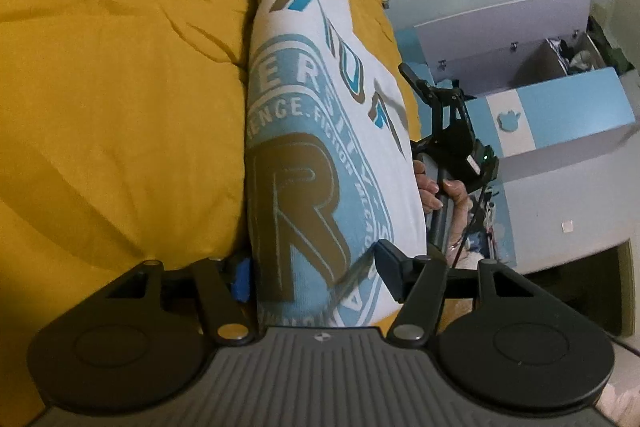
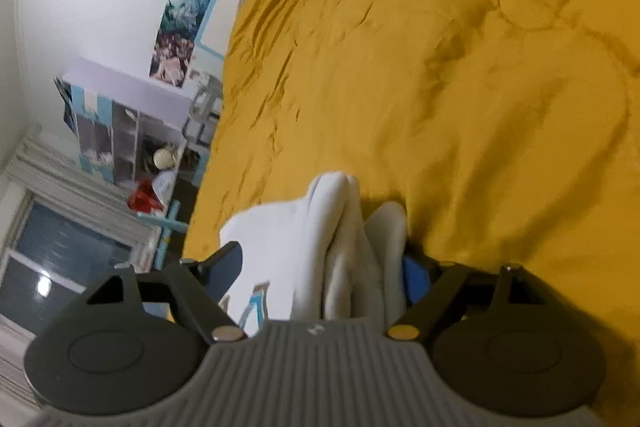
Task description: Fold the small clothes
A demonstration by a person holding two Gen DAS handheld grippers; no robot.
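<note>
White shirt [image 1: 320, 131] with blue and brown print stands as a tall fold over the yellow bed cover [image 1: 120, 107], running from the left gripper [image 1: 316, 275] away toward the far edge of the bed.

Left gripper: jaws stand wide, one finger each side of the shirt's near end. Cloth fills the gap between them. Blue pad [image 1: 241, 279] on the left finger sits against the fabric; the right finger touches the cloth edge too. Can't tell whether they clamp it or just bracket it.

Right gripper [image 2: 320, 275]: jaws stand wide. Bunched white cloth of the shirt [image 2: 332, 227] lies between the fingers, closer to the right finger with the blue pad [image 2: 416, 279]. The left finger stands clear of the fabric with a visible gap. Not clamped, as far as this view shows. Printed part of the shirt shows just above the gripper body.

In the left wrist view the right gripper [image 1: 440, 99] appears beside the shirt's right edge, over the side of the bed, with a hand [image 1: 436, 187] on its handle.

Beside the bed: blue and white cabinet [image 1: 560, 107]. Picture is blurred in the right wrist view.
</note>
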